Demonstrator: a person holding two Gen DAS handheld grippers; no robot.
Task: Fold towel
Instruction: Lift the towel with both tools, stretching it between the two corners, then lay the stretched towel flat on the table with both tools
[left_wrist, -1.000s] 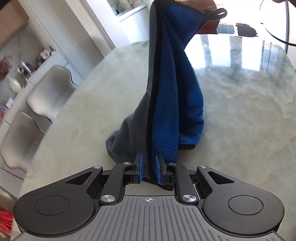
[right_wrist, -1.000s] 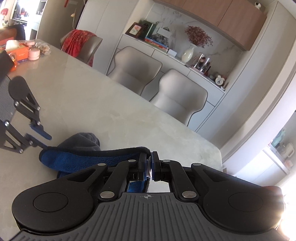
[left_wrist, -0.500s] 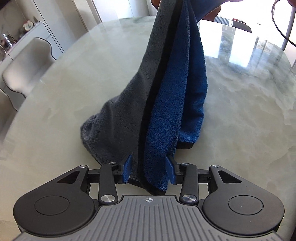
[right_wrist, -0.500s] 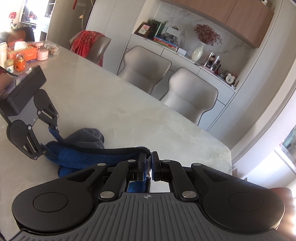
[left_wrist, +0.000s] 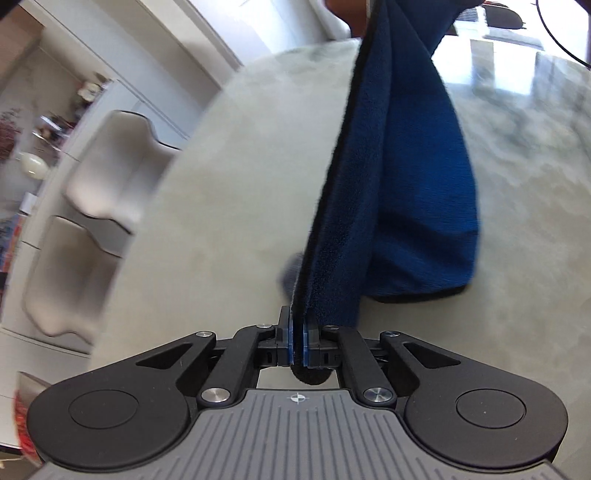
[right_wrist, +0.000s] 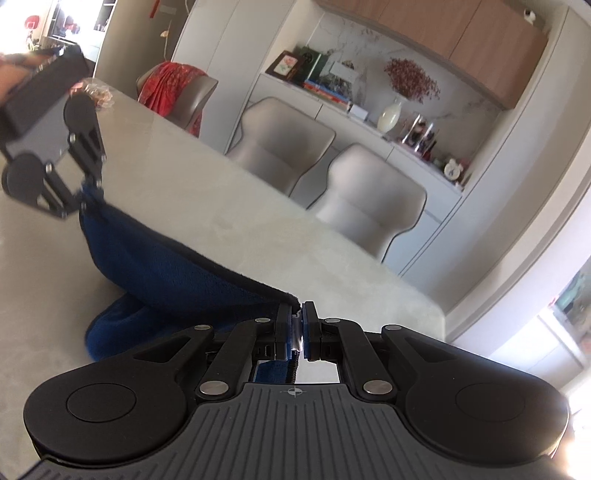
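Note:
The towel (left_wrist: 402, 192) is blue with a dark edge and hangs stretched between my two grippers above the marble table (left_wrist: 229, 206). My left gripper (left_wrist: 296, 339) is shut on one end of its edge. My right gripper (right_wrist: 298, 332) is shut on the other end, and the towel (right_wrist: 155, 269) sags from it down to the table. In the right wrist view the left gripper (right_wrist: 83, 199) shows at the far left, lifted and holding the towel's far corner.
Two grey chairs (right_wrist: 332, 166) stand along the table's far side, also seen in the left wrist view (left_wrist: 96, 192). A sideboard with a vase (right_wrist: 389, 118) and books is behind them. A chair with red cloth (right_wrist: 173, 88) stands further left.
My left gripper was open around the towel half a second ago and has shut on its edge. It has lifted, pulling the towel taut; the grey side no longer shows.

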